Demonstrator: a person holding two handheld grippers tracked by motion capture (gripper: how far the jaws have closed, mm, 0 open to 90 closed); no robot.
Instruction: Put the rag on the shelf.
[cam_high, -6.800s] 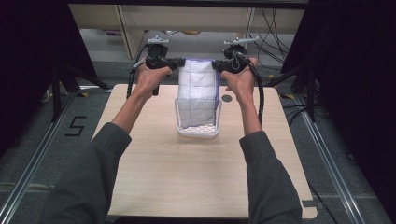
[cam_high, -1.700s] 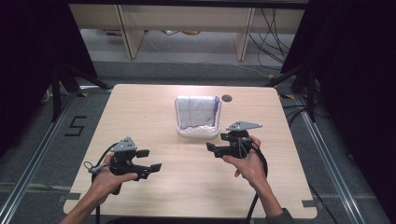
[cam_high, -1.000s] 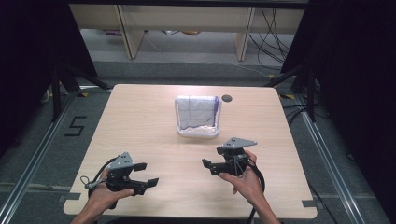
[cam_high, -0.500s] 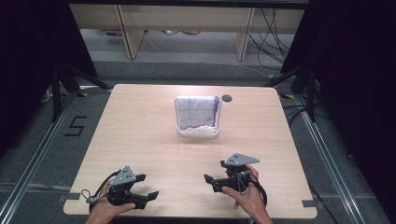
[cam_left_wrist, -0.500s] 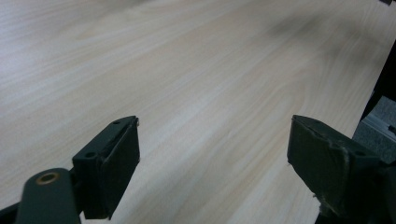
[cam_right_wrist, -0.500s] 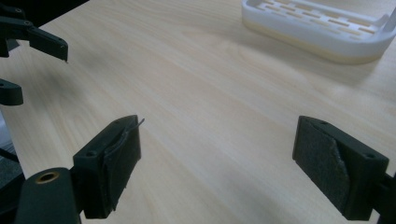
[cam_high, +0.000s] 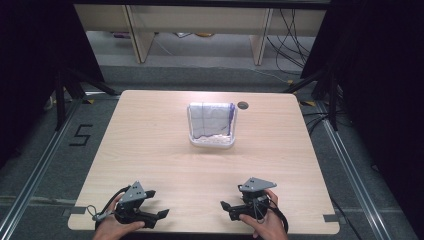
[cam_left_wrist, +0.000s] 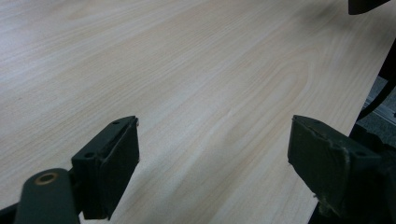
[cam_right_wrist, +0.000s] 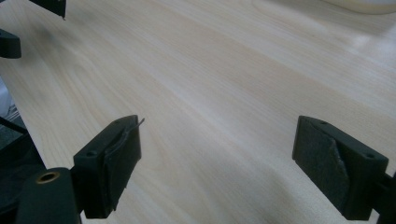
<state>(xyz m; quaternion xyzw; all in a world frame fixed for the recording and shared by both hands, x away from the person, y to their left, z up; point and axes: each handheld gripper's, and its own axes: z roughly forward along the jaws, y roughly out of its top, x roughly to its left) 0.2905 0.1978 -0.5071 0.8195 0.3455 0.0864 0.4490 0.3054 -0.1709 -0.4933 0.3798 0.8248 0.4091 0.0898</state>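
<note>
**A:** Where do your tongs stand?

**B:** Your left tongs (cam_high: 159, 216) sit low at the near edge of the tabletop (cam_high: 150, 150), jaws spread wide with nothing but bare wood between them. Your right tongs (cam_high: 227, 210) sit beside them along the same near edge, jaws equally wide and empty. Both pairs have just been opening. The tips point inward, toward each other, with a stretch of bare wood between the two.

**A:** And in the views from the tongs themselves?

**B:** In the left gripper view your left tongs (cam_left_wrist: 212, 154) frame pale wood grain, with the tabletop's edge just past one jaw. In the right gripper view your right tongs (cam_right_wrist: 217, 158) frame the same wood; the tips of the left pair show dark at the top corner.

**A:** Where is the cloth?

**B:** Well beyond both tongs, ahead of the gap between them, the white basket (cam_high: 211, 144) stands on the far half of the tabletop. The folded white cloth (cam_high: 210, 120) with purple lines lies inside it. Neither pair touches it.
</note>
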